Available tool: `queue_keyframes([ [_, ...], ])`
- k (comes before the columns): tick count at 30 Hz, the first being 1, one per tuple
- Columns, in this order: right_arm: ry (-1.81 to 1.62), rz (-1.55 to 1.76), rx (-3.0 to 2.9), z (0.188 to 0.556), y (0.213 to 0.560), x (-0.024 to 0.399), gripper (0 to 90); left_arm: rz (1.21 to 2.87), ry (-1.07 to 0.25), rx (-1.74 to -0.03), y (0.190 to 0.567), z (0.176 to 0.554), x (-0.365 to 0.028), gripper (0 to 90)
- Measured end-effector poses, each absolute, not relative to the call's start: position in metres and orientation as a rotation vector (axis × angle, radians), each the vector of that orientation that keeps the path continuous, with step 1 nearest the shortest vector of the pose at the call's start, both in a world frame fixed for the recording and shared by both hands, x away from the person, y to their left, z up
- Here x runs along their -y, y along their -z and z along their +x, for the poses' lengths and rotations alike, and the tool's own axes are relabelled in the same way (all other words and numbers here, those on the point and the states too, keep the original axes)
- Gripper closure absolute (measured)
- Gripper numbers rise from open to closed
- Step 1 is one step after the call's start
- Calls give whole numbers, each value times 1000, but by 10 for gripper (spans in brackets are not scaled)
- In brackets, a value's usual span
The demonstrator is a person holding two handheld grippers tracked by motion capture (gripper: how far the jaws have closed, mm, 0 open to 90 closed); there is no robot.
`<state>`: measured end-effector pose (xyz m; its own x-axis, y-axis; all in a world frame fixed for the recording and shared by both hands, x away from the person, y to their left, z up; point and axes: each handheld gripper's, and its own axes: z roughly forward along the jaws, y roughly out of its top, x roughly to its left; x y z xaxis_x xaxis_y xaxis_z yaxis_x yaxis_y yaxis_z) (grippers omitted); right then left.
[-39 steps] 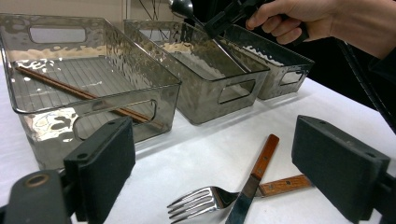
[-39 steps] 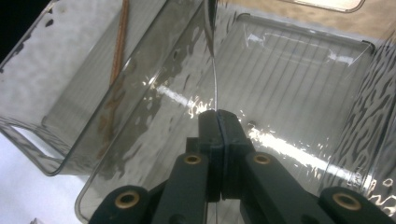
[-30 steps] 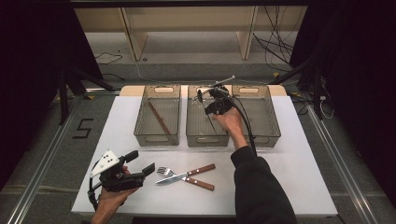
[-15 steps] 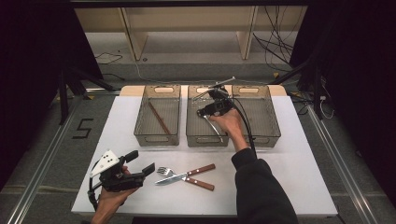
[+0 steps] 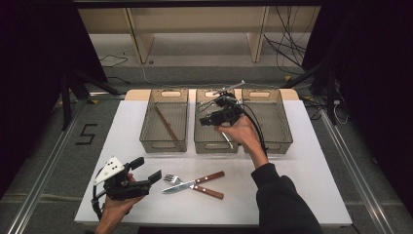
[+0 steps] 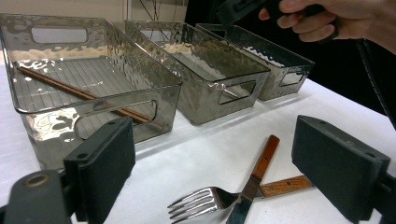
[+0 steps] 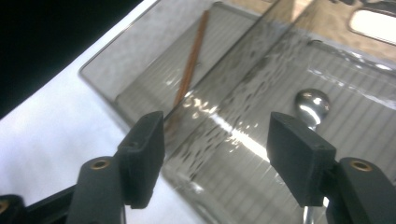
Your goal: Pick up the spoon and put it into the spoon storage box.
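Right hand-held gripper (image 7: 215,158): jaws just opened, nothing between.
Below it: shiny metal spoon (image 7: 312,105) (rounded bowl) in ribbed, clear plastic bin (image 7: 355,140).
Left hand-held gripper (image 6: 215,172): open.

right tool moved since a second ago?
Yes. The right tool has come back toward the person along the middle bin, its jaws just opening, nothing between them; a spoon lies in that bin.

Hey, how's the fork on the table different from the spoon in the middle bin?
The fork lies out on the bare white table, crossed with a wooden-handled knife; the spoon lies alone inside the middle bin. The fork ends in tines and has a wooden handle; the spoon ends in a round, shiny bowl, and its handle is mostly hidden. The fork sits in front of the left hand-held gripper, the spoon under the right hand-held gripper. Both lie flat, ungripped.
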<state>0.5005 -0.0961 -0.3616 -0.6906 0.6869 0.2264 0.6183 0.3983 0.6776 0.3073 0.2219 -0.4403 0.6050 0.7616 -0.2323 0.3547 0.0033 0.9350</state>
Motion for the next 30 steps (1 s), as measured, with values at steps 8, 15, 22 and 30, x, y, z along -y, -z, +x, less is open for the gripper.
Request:
queue_keyframes([
  [8,-1166,1043,-2618,473,363,92,332,1599,-412,-957,440,307,-222,131],
  [15,-1137,946,-2674,454,367,89,318,1598,-413,-957,440,307,-222,131],
  [22,-1109,888,-2726,442,376,86,291,1601,-413,-957,440,308,-222,131],
  [30,-1081,828,-2775,431,383,84,282,1603,-411,-960,440,309,-220,131],
])
